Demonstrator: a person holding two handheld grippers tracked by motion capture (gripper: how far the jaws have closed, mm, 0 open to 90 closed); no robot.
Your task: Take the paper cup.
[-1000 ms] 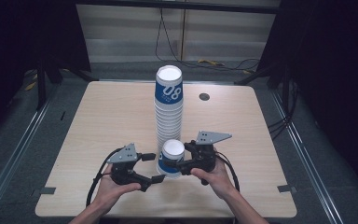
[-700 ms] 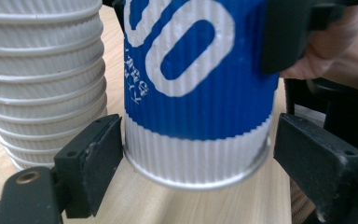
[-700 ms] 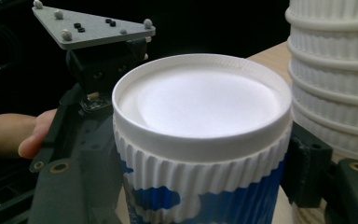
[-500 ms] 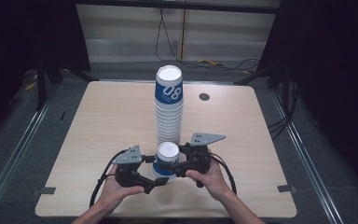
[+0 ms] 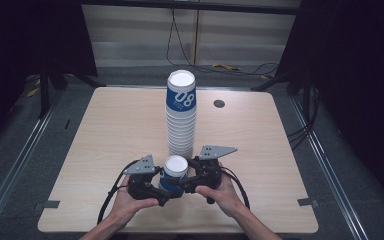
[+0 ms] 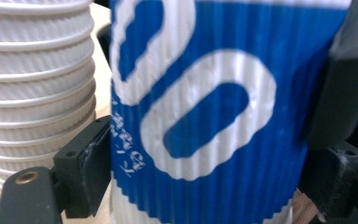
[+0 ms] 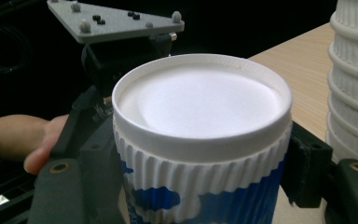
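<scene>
A blue and white paper cup (image 5: 174, 174) stands upside down near the table's front edge, its white base up. My left gripper (image 5: 163, 186) is shut on it from the left and my right gripper (image 5: 187, 183) from the right. In the left gripper view the cup (image 6: 205, 116) sits between both black jaws, whose pads press on its ribbed wall. In the right gripper view the cup (image 7: 200, 102) is clamped low between the jaws. Just behind it rises a tall stack of inverted cups (image 5: 181, 120).
The wooden table (image 5: 105, 130) has bare room on both sides of the stack. A small round grommet (image 5: 219, 103) lies at the back right. The stack (image 7: 354, 93) stands close to the held cup. Dark floor and cables surround the table.
Both grippers with the cup between them have drifted slightly left and toward the front edge, away from the foot of the stack.
</scene>
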